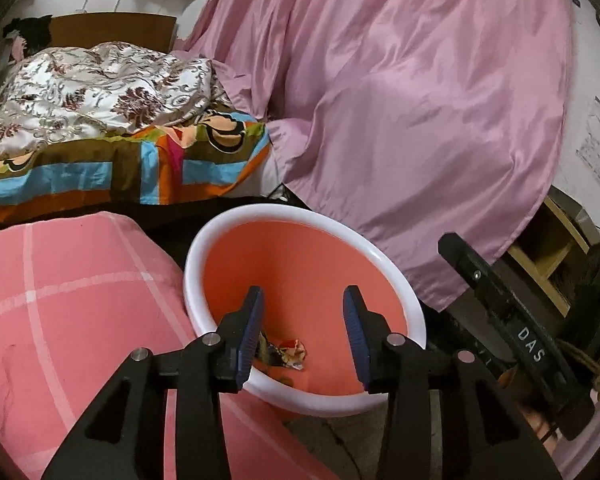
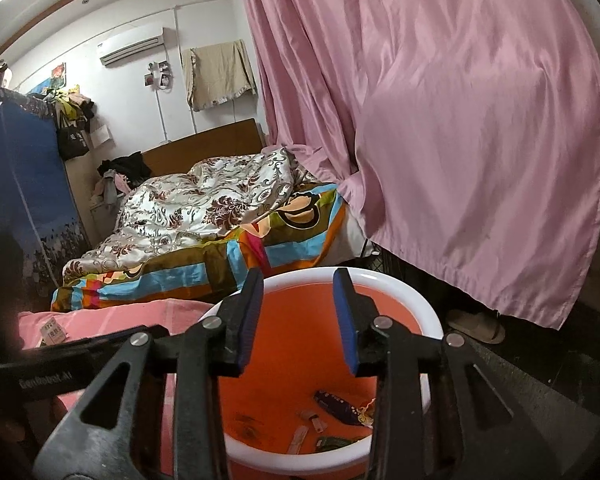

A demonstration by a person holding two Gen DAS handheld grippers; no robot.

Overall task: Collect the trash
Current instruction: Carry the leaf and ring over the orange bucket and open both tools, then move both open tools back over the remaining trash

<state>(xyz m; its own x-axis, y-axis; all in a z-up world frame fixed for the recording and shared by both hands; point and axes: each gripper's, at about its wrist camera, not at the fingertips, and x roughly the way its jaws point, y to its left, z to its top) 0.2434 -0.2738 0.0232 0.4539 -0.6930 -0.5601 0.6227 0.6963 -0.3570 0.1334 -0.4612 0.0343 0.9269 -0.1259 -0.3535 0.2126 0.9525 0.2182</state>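
Both grippers, left (image 1: 304, 332) and right (image 2: 298, 316), hang over the orange basin (image 1: 204, 252), jaws apart, empty. Crumpled wrappers (image 1: 290, 354) lie inside.

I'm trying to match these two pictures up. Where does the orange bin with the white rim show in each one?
Left wrist view: the orange bin sits low in the centre, beside the pink pillow.
Right wrist view: the bin fills the bottom centre, with wrappers on its floor.
Shared landmark: the pink curtain hanging behind the bin.
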